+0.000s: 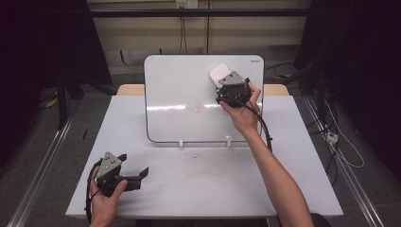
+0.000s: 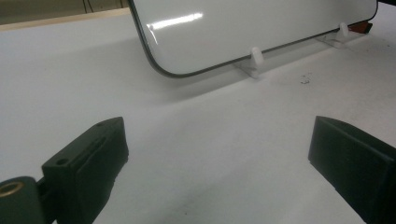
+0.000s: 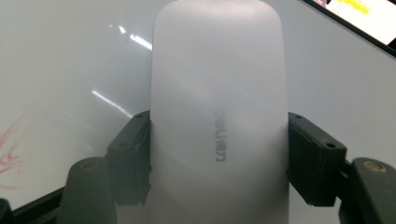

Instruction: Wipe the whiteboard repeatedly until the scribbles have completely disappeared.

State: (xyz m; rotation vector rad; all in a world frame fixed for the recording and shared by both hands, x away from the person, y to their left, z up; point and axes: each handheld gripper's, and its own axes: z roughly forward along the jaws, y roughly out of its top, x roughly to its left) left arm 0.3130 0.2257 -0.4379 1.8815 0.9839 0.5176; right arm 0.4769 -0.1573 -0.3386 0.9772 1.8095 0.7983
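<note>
White table (image 1: 283,189), whiteboard (image 1: 179,85) propped; right gripper (image 1: 226,81) pinching eraser (image 1: 220,74), mid-wipe; next, sweep onto red marks (image 1: 196,108); left gripper (image 1: 135,171) spread, idle.

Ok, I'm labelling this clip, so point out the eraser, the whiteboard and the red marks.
eraser (image 3: 217,116), right gripper view, middle of its white back.
whiteboard (image 1: 175,85), high view, bare white face.
red marks (image 1: 196,108), high view, middle of the smudge.

Eraser (image 1: 219,74) on whiteboard (image 1: 179,94) — upper right
</note>
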